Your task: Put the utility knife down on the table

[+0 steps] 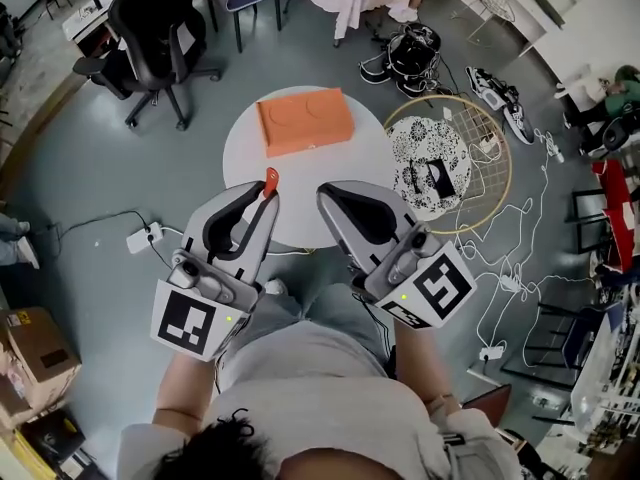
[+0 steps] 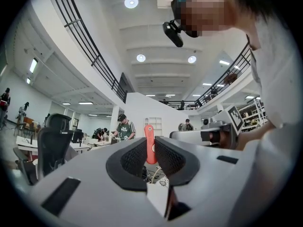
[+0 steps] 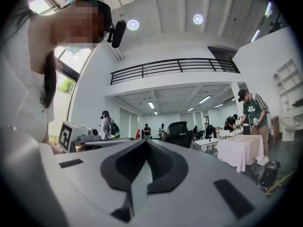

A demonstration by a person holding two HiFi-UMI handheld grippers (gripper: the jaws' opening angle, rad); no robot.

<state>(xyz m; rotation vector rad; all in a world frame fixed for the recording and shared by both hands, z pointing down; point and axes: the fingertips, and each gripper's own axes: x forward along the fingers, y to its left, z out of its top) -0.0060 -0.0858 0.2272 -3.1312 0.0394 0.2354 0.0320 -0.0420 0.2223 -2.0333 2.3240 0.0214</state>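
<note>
A red-orange utility knife [image 1: 270,181] sticks up out of my left gripper [image 1: 262,200], which is shut on it above the near edge of the round white table [image 1: 245,148]. In the left gripper view the knife [image 2: 150,143] stands upright, pinched between the dark pads [image 2: 132,159], and both grippers point nearly level across the room. My right gripper [image 1: 326,194] hovers beside the left one over the table's near edge. Its jaws are pressed together with nothing between them, as the right gripper view [image 3: 144,144] also shows.
A flat orange box [image 1: 305,120] lies on the far half of the table. A round wire hoop with a patterned panel [image 1: 447,163] stands to the right, a black office chair [image 1: 160,38] behind left. Cables and a power strip [image 1: 143,237] lie on the floor.
</note>
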